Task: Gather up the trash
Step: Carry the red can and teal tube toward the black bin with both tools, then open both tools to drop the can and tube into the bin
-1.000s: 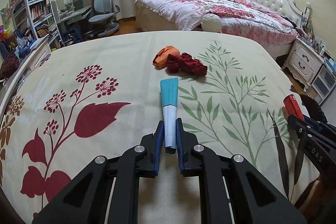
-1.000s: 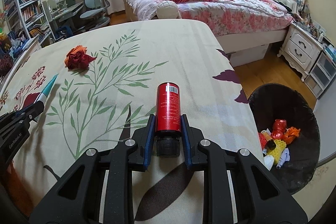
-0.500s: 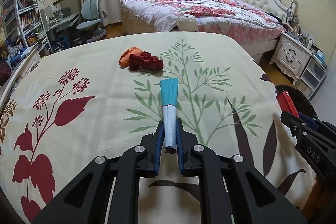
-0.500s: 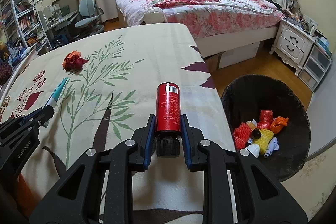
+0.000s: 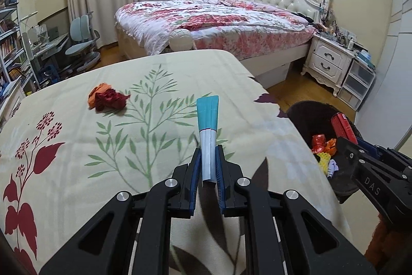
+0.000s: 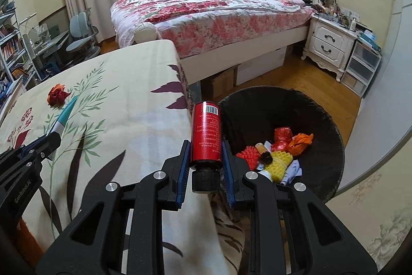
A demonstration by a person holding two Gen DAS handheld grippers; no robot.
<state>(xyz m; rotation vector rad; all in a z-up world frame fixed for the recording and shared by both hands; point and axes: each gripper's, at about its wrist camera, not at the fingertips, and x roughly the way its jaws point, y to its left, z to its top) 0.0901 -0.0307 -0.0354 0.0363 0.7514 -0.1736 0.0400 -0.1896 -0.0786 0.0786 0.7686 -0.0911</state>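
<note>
L gripper (image 5: 208,164) is pinched on a flattened tube (image 5: 208,130), white at the held end, teal at the fanned far end. The tube sticks out fwd along the fingers, above the bedspread (image 5: 154,125), a cream cloth w/ green sprigs and dark red flowers. R gripper (image 6: 206,159) is clamped on a red bottle (image 6: 206,135): black cap toward the camera, barcode at the far end, both blue pads pressed to its sides.

Landmark = the black trash bin (image 6: 322,125). It sits on the wood floor just off the bedspread's edge. The red bottle is held at the bin's near-left rim, partly over the bedspread edge, partly in front of the bin's mouth. In the L wrist view the tube is well left of the bin (image 5: 303,110), over the cloth, while the R gripper (image 5: 346,141) w/ the bottle (image 5: 343,124) shows in front of the bin opening.

Inside the bin: a mixed heap (image 6: 275,153) of red, orange, yellow and white scraps, incl. a yellow bumpy piece and a small brown bottle.

Far left of the bin, on the bedspread, lies a crumpled red-and-orange wad (image 5: 106,98), apart from both grippers. In the R wrist view the wad (image 6: 57,94) is just beyond the tube's teal tip (image 6: 65,115).

Beyond the bin: a bed w/ floral quilt (image 6: 211,9), and a white nightstand (image 6: 332,45) to the bin's far right.
</note>
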